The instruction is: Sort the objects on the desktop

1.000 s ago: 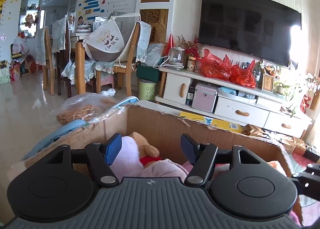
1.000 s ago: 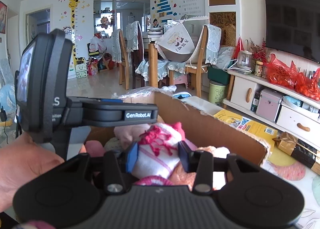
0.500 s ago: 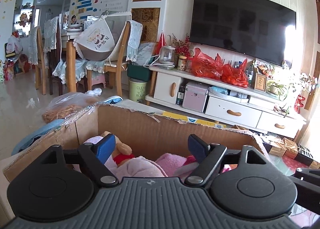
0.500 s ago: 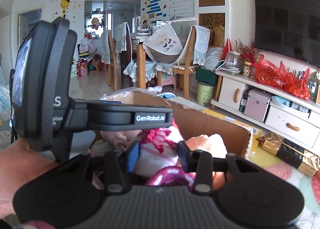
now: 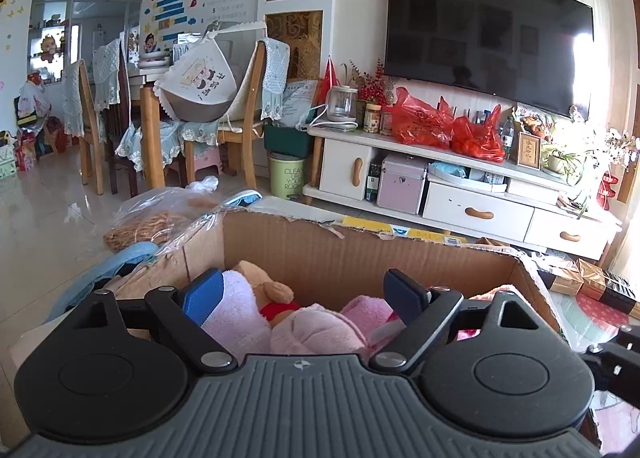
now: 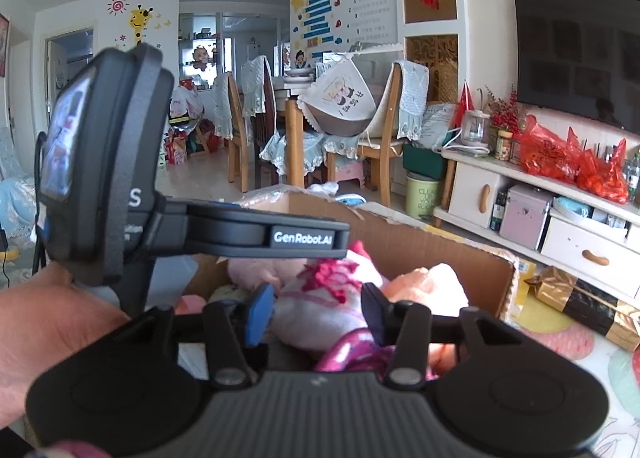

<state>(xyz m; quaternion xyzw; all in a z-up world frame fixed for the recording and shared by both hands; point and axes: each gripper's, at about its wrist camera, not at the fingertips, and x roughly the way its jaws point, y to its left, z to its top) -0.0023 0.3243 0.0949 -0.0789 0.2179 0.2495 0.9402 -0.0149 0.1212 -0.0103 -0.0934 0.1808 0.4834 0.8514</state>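
You held the right gripper (image 6: 316, 308) pinching a white plush toy (image 6: 320, 298) over the cardboard box (image 6: 440, 254); the left gripper (image 5: 300, 294) hung spread and empty. Placing seemed underway. Next called for lowering, then releasing.

My two black handheld grippers

My left gripper (image 5: 304, 292) and right gripper (image 6: 316, 308) share blue fingertip pads, silver pivot screws and ribbed grey bodies (white "GenRobot.AI" lettering); my bare hand (image 6: 44, 322) shows.
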